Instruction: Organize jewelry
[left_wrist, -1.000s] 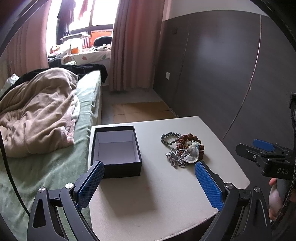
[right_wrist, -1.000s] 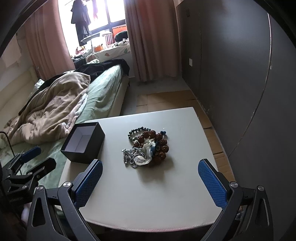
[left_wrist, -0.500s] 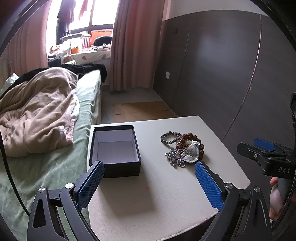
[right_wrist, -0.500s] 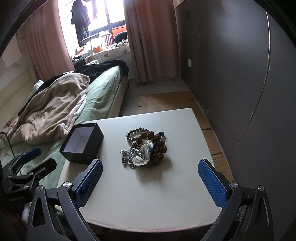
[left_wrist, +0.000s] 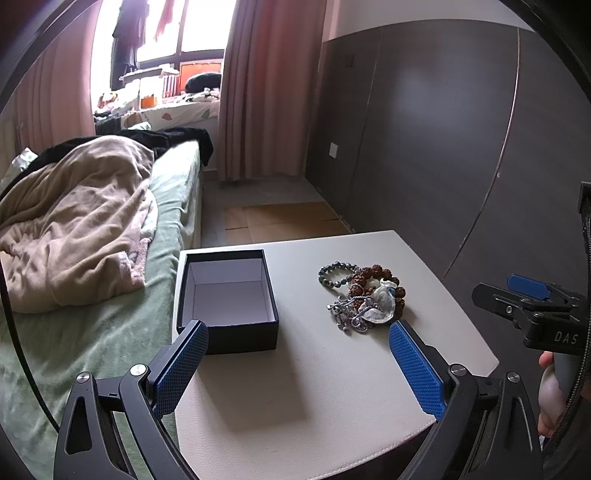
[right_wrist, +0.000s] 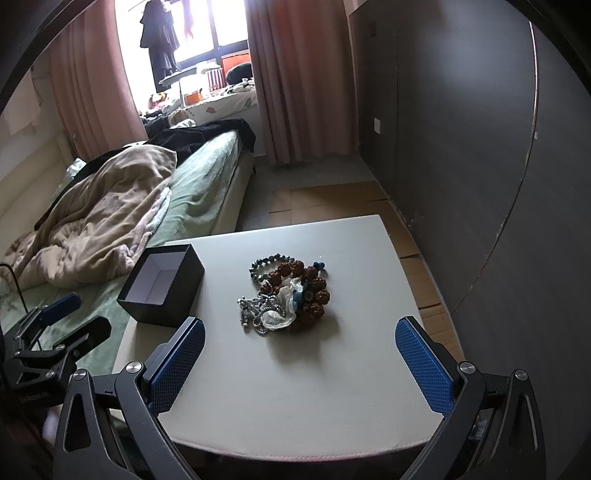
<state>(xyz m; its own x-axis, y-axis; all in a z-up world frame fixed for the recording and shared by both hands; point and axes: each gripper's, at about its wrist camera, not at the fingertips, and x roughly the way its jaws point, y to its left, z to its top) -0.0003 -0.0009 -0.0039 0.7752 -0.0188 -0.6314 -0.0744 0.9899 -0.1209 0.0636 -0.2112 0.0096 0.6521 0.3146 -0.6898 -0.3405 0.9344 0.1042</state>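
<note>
Jewelry pile (right_wrist: 288, 297) on table (right_wrist: 332, 387), beyond both spread, unladen hand-held grippers (right_wrist: 301, 360) (left_wrist: 297, 363).

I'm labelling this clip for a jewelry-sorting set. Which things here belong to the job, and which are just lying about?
Belongs to the job:
- jewelry pile on the white table
- open black box, nothing inside
- left gripper and right gripper, jaws open, both holding nothing

Just lying about:
- beige blanket on the bed
- pink curtain
- clothes hanging at the window
</note>
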